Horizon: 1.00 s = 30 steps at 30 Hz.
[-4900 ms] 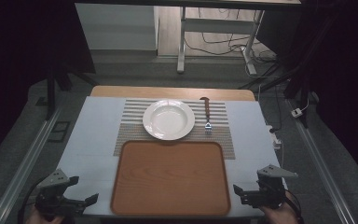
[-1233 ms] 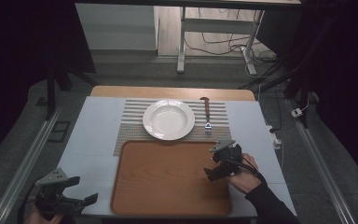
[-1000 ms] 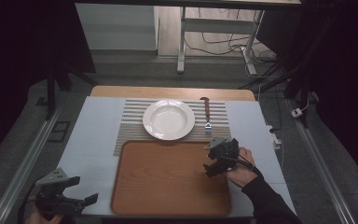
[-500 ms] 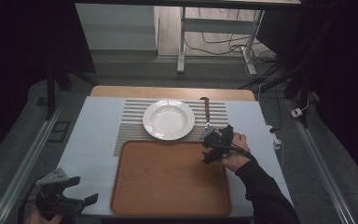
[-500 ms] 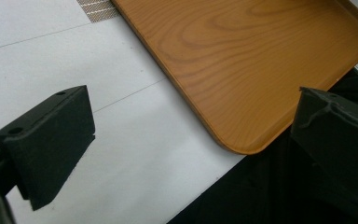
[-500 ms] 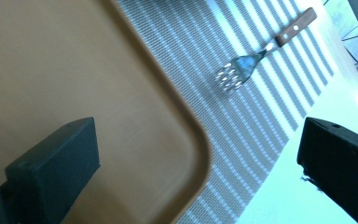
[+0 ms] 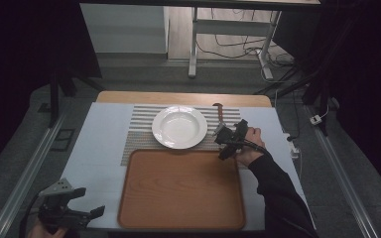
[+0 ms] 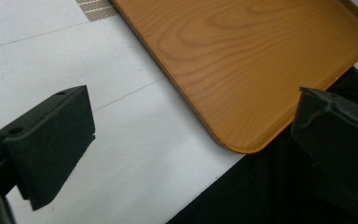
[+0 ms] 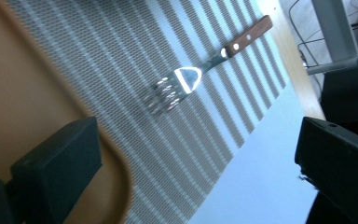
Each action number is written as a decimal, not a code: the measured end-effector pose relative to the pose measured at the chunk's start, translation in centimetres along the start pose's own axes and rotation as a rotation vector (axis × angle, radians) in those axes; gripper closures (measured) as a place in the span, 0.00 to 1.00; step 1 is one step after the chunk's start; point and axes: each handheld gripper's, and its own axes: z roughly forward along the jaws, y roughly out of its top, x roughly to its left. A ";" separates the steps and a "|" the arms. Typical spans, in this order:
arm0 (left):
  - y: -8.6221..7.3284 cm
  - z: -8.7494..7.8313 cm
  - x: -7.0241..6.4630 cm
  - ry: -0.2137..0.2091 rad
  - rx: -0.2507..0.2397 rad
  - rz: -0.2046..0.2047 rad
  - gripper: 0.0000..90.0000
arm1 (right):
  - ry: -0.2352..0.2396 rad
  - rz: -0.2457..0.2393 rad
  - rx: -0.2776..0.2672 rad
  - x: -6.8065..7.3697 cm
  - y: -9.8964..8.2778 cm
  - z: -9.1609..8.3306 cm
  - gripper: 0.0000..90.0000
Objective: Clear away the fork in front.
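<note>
Right gripper view: my right gripper (image 9: 186,163) is hovering jaws spread above the striped placemat (image 9: 121,60), facing the fork (image 9: 205,65). My left gripper (image 7: 62,210) is resting spread beside the wooden tray (image 7: 181,188).

light: room edges lying dark, pale tabletop (image 7: 104,144) glowing moderately | glare: metal fork with wooden handle (image 9: 200,77) flashing bright on its neck | blur: striped woven placemat (image 9: 121,60) smearing softly | focus: black near jaws looking soft
</note>
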 end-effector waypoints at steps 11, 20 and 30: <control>0.0 0.1 0.0 -0.005 0.007 0.000 0.00 | -0.040 -0.155 0.051 0.5 1.0 2.8 0.18; 0.0 0.1 0.0 -0.006 0.010 0.007 0.00 | -0.071 -0.282 0.079 2.3 1.0 4.4 0.57; 0.1 0.1 0.0 -0.006 0.012 0.008 0.00 | -0.165 -0.399 0.109 3.9 0.6 5.4 0.98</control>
